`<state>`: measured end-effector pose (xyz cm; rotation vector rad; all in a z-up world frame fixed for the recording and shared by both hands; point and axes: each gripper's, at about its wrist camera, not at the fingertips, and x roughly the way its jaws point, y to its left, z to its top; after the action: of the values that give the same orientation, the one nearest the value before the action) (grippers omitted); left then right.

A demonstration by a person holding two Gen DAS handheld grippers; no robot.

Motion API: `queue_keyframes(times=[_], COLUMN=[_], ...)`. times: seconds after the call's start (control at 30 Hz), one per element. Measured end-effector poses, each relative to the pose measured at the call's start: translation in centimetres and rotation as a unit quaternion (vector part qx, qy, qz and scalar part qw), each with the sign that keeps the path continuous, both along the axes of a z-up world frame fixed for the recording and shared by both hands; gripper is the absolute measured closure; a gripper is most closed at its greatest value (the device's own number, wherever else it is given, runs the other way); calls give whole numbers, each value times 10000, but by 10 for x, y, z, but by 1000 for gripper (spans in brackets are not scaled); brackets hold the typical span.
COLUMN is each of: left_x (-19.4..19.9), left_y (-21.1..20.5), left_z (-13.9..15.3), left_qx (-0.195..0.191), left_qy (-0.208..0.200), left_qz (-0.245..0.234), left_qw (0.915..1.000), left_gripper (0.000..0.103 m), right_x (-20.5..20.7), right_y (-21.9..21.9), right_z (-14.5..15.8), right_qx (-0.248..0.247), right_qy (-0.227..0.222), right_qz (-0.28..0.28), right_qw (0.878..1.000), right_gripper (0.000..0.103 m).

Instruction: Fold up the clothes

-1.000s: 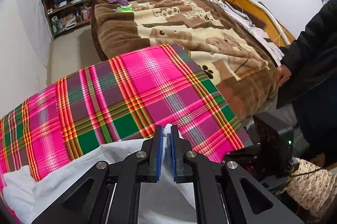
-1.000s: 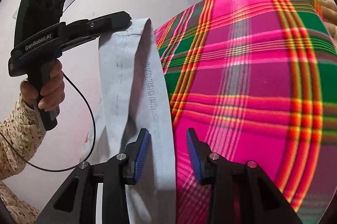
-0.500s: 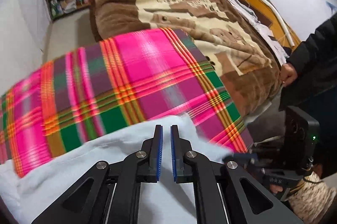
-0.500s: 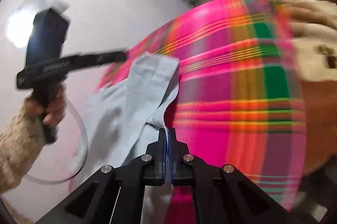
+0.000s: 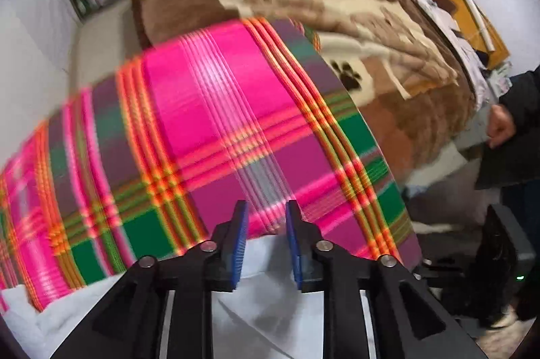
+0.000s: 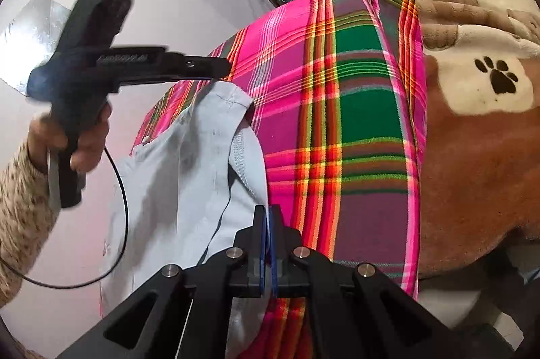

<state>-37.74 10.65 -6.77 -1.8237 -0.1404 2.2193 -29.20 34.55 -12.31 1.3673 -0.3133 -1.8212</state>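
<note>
Laying pale blue garment (image 6: 189,176) along plaid blanket's (image 6: 354,122) left edge. Left gripper (image 5: 265,242) jaws opening, cloth between but pads clear. Right gripper (image 6: 269,240) clamped tight on near hem. Next, probably: drop hem flat, regrip for fold. Obstacles: brown paw-print blanket (image 6: 472,109) beside far edge, bystander's hand (image 5: 501,126) near bed corner.

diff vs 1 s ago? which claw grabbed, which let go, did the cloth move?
The right claw, open beside the pale blue garment a second ago, has shut on its near edge. The left claw, which held the far end up, came down over the plaid blanket and its jaws are opening, pads off the cloth. The garment went from hanging to lying on the blanket. Plaid blanket and brown blanket unchanged.
</note>
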Motion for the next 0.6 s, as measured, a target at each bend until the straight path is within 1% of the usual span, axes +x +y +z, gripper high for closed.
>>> queue_keyframes(times=[0.03, 0.07, 0.1, 0.13, 0.17, 0.23, 0.27, 0.3, 0.37, 0.43, 0.47, 0.5, 0.53, 0.6], left_x=[-3, -5, -7, -9, -11, -17, -18, -18, -15, -13, -12, -12, -13, -15], left_y=[1, 1, 2, 2, 3, 3, 6, 9, 14, 15, 16, 15, 15, 14], left_z=[-3, -4, -5, -6, -7, -19, -25, -30, -34, -33, -32, -32, -32, -22], left_qx=[159, 213, 267, 322, 370, 255, 117, 47, -86, -24, 40, 48, 59, 232], left_qy=[-229, -309, -388, -468, -553, -911, -1078, -1190, -1253, -1226, -1229, -1227, -1216, -884], left_qz=[-64, -107, -150, -194, -232, -131, -108, -167, -280, -265, -257, -237, -216, -120], left_qw=[9996, 9992, 9988, 9982, 9975, 9954, 9940, 9927, 9917, 9921, 9921, 9921, 9923, 9957], left_gripper=[77, 77, 75, 68, 66, 65, 65, 65, 66, 72, 79, 97, 96, 97], right_x=[-1, -1, -2, -2, -2, -1, -2, -2, -1, -1, -1, -1, -1, 0], right_y=[1, 1, 0, 0, 0, 1, -1, -2, -1, -1, -1, -1, -1, -2], right_z=[-1, -1, 1, 2, 3, 4, 5, 7, 8, 8, 8, 8, 7, 9], right_qx=[-22, -44, -70, -82, -94, -113, -126, -137, -149, -158, -162, -168, -175, -136], right_qy=[-29, -58, -78, -81, -84, -96, -112, -127, -137, -136, -136, -141, -145, -92], right_qz=[-19, -37, -53, -56, -59, -63, -75, -87, -106, -105, -106, -113, -120, -152], right_qw=[10000, 10000, 9999, 9999, 9999, 9999, 9998, 9998, 9997, 9997, 9997, 9997, 9997, 9997], right_gripper=[101, 101, 101, 101, 101, 101, 101, 101, 101, 101, 101, 101, 101, 101])
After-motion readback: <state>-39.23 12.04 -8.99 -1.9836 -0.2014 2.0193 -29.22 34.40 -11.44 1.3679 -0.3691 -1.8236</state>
